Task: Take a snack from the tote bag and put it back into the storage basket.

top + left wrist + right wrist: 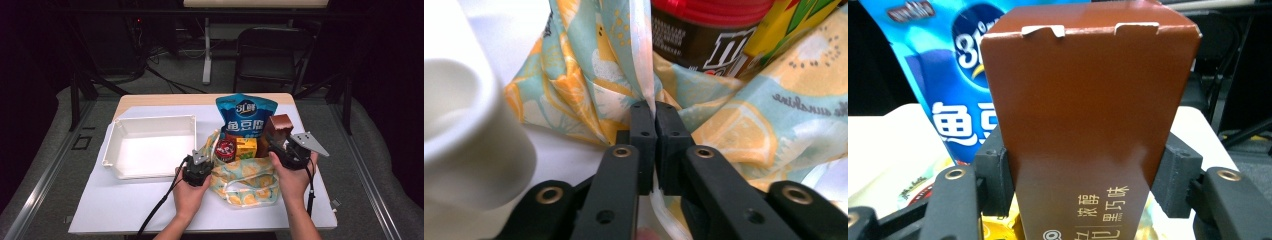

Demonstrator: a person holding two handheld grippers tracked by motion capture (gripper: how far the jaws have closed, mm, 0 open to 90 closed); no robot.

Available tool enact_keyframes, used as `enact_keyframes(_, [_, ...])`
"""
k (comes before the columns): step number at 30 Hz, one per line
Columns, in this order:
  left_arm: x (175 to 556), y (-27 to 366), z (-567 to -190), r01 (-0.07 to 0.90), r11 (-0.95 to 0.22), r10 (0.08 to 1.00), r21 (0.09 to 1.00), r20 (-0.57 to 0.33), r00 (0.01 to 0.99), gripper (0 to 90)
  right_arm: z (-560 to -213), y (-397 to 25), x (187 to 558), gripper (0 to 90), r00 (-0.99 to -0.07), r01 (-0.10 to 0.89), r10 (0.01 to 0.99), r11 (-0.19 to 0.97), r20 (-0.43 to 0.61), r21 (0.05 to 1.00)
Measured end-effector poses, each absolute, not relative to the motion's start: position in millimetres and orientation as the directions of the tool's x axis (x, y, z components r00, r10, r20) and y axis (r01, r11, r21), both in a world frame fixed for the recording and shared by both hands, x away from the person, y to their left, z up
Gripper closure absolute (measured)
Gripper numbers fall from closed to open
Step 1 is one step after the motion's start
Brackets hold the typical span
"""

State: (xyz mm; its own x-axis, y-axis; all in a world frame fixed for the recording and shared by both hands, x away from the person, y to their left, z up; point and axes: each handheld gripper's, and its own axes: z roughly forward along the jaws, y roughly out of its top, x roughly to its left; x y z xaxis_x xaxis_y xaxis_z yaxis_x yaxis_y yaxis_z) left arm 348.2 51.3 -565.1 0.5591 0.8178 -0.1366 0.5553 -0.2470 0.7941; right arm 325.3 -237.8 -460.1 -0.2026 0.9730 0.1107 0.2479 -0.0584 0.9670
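Jaws clamp brown carton (1083,115), bag (589,85) edge — pinched.

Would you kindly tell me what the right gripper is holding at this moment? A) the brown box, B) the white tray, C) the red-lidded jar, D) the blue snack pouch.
A: in the right gripper view, the right gripper has its jaws closed against both sides of the upright brown box, with the blue snack pouch standing free behind it.
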Motion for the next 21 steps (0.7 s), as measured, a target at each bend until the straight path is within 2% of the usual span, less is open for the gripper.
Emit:
enact_keyframes(3, [345.4,58.2,-562.9,0.531,-0.211,0.797,0.821,-0.170,0.580,83.3,-451.9,-241.9,320.3,37.8,-0.216,0.239,0.969,-0.066,0.119,0.969])
enact_keyframes(7, [337.1,58.9,-558.3,0.491,-0.204,0.795,0.847,-0.149,0.588,75.1,-442.5,-245.3,313.7,37.8,-0.229,0.231,0.965,-0.073,0.127,0.970])
enact_keyframes(14, [322.3,66.5,-538.0,0.440,-0.128,0.756,0.889,-0.200,0.623,61.7,-433.9,-247.3,305.7,37.8,-0.238,0.237,0.963,-0.069,0.127,0.969])
enact_keyframes(21, [308.9,73.7,-513.8,0.335,-0.055,0.718,0.940,-0.196,0.667,45.8,-429.5,-246.0,297.0,37.8,-0.256,0.239,0.959,-0.055,0.118,0.969])
